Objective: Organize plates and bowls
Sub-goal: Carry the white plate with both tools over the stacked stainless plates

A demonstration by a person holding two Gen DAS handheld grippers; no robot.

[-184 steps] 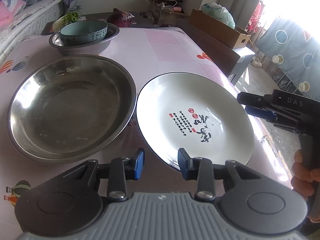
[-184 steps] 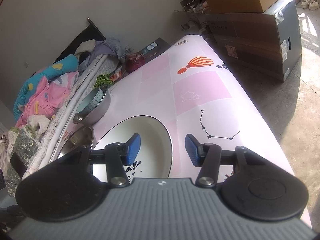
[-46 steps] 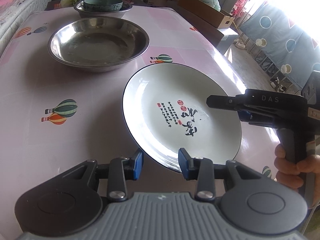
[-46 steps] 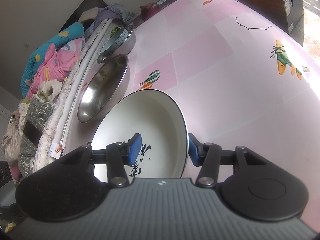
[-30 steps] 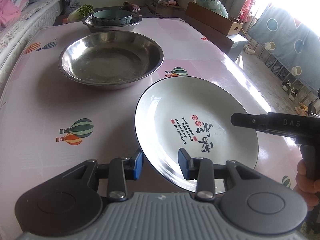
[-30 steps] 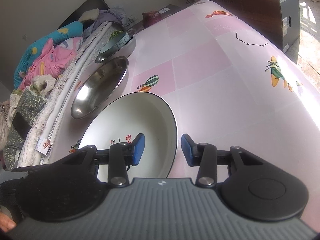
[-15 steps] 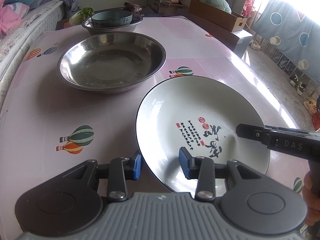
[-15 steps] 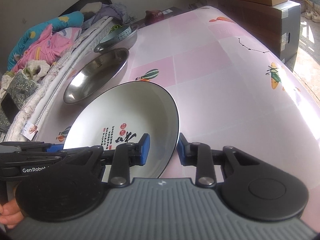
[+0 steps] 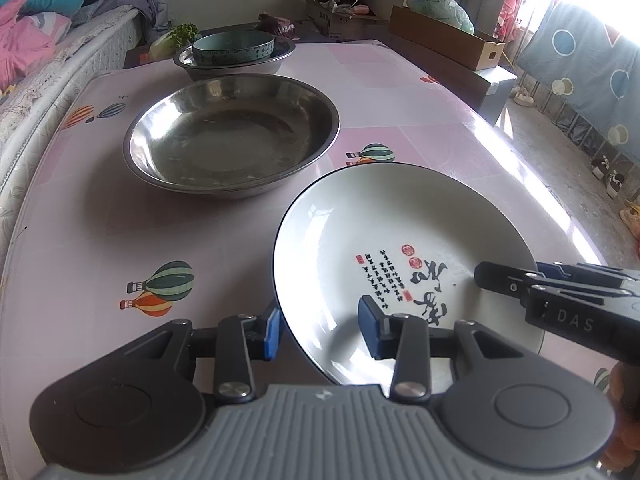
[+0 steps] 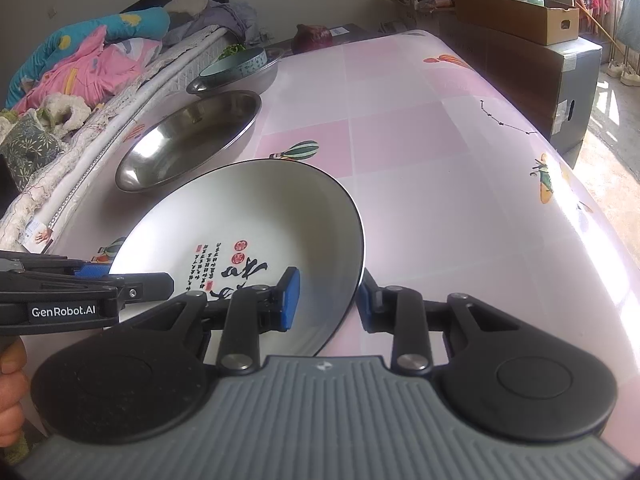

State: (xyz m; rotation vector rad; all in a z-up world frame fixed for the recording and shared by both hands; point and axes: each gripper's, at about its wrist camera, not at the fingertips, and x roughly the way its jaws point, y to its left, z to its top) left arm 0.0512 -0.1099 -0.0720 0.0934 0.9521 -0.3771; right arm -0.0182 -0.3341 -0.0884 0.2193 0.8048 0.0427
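A white plate [image 9: 400, 220] with black and red calligraphy hangs tilted just above the pink table [image 9: 80, 220], held from both sides. My left gripper [image 9: 320, 332] is shut on its near left rim, one pad outside and one on the inner face. My right gripper [image 10: 326, 300] grips the right rim of the plate [image 10: 248, 208] the same way, and it shows at the right edge of the left wrist view [image 9: 492, 280]. Behind the plate stands a wide, empty steel basin [image 9: 232, 136]. Farther back, a teal bowl [image 9: 234, 50] sits inside a smaller steel bowl [image 9: 188, 62].
A bed with piled bedding [image 10: 80, 60] runs along the table's left side. Cardboard boxes [image 9: 444, 40] stand past the far right corner. The table's right edge [image 10: 580, 184] drops to a concrete floor. A person's hand [image 10: 10, 392] holds the left gripper's handle.
My right gripper's jaws narrowed onto the plate's right rim and the wrist rolled, so its view is more level. The plate stayed in my left gripper throughout.
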